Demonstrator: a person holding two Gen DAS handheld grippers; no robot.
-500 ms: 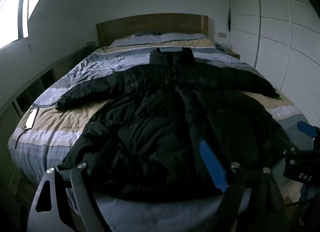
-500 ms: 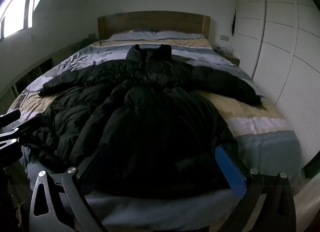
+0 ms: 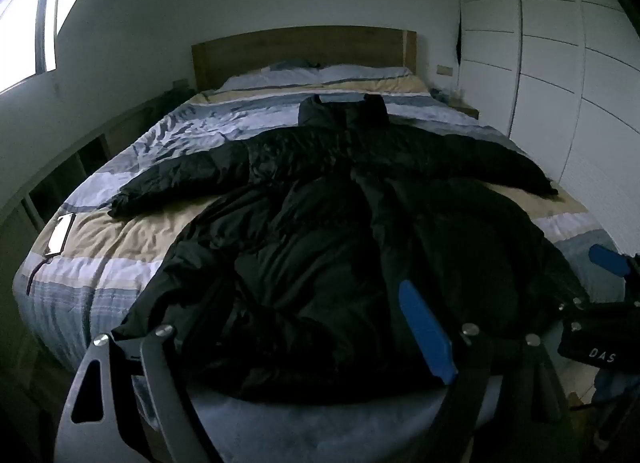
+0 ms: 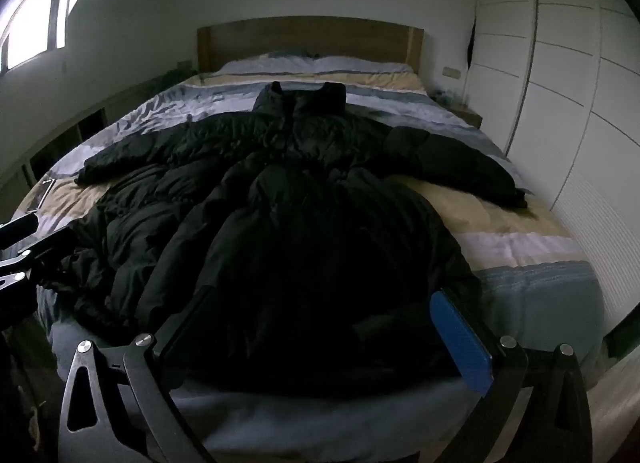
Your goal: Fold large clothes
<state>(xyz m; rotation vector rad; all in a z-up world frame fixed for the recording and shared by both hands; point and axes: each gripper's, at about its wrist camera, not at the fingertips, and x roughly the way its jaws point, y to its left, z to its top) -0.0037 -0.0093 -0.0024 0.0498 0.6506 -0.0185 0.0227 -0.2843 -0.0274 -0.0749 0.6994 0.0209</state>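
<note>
A large black puffer coat [image 3: 344, 231] lies spread flat on the bed, collar toward the headboard and both sleeves stretched out sideways. Its hem reaches the foot of the bed. My left gripper [image 3: 304, 327] hovers open above the hem's left part, nothing between its blue pads. In the right wrist view the same coat [image 4: 304, 223] fills the middle, and my right gripper [image 4: 320, 327] stands open over the hem's right part, holding nothing. The right gripper's blue finger [image 3: 608, 261] also shows at the far right edge of the left wrist view.
The bed [image 3: 120, 231] has a striped blue, white and tan cover, pillows and a wooden headboard [image 3: 304, 47]. A flat phone-like object [image 3: 60, 233] lies at the bed's left edge. White wardrobe doors [image 4: 568, 95] line the right wall; low shelves run along the left.
</note>
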